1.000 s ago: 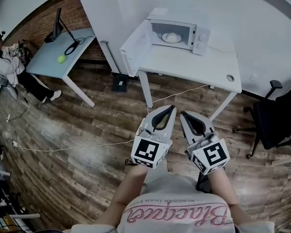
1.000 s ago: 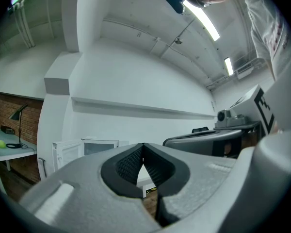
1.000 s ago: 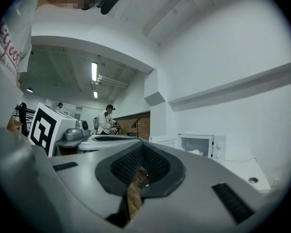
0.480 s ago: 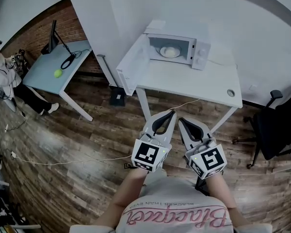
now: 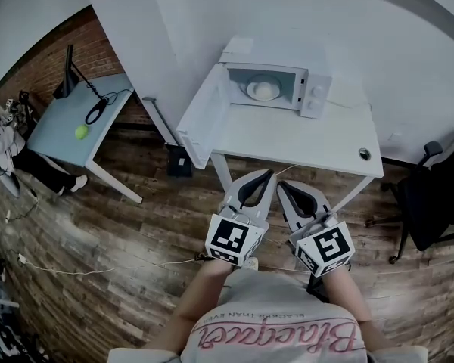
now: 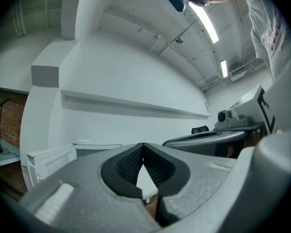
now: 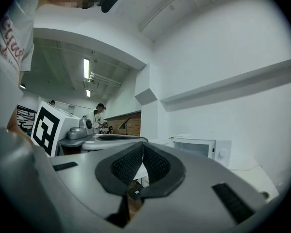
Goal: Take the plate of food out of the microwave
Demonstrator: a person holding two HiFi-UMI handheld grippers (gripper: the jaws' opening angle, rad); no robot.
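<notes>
The left gripper [image 5: 266, 174] and the right gripper [image 5: 284, 186] are held with jaws pressed together, nothing gripped, since the plate of food [image 5: 262, 90] is seen well apart, inside the microwave [image 5: 315, 97] (door [image 5: 200, 119] opened wide).

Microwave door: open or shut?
Open. The door stands swung out at the left of the microwave, and the plate of food shows inside.

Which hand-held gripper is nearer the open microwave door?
Left. The left hand-held gripper is short of the microwave door, toward its right; the right hand-held gripper is farther right still.
</notes>
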